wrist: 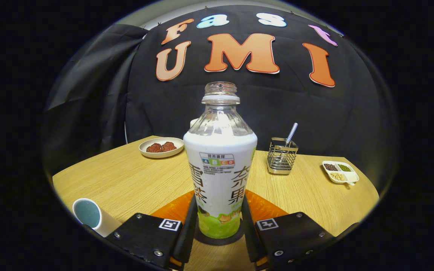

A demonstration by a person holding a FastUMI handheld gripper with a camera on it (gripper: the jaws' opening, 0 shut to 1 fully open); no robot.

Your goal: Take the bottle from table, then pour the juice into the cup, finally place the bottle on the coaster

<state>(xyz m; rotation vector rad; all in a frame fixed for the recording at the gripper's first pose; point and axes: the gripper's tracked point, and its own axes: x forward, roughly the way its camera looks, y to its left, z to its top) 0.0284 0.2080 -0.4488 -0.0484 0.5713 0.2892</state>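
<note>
While the bottle [220, 177] is standing uncapped on the dark coaster [219, 238], I'm seeing the gripper [219, 226] hugging its base; a skewed release risks tipping it toward the cup [90, 216].

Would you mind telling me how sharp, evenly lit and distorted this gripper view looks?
Gripper view: sharp and evenly lit; fisheye bends the table edge; glare spots on the bottle's clear shoulder; the hand-held gripper fingers flank the bottle's base, contact unclear.
</note>
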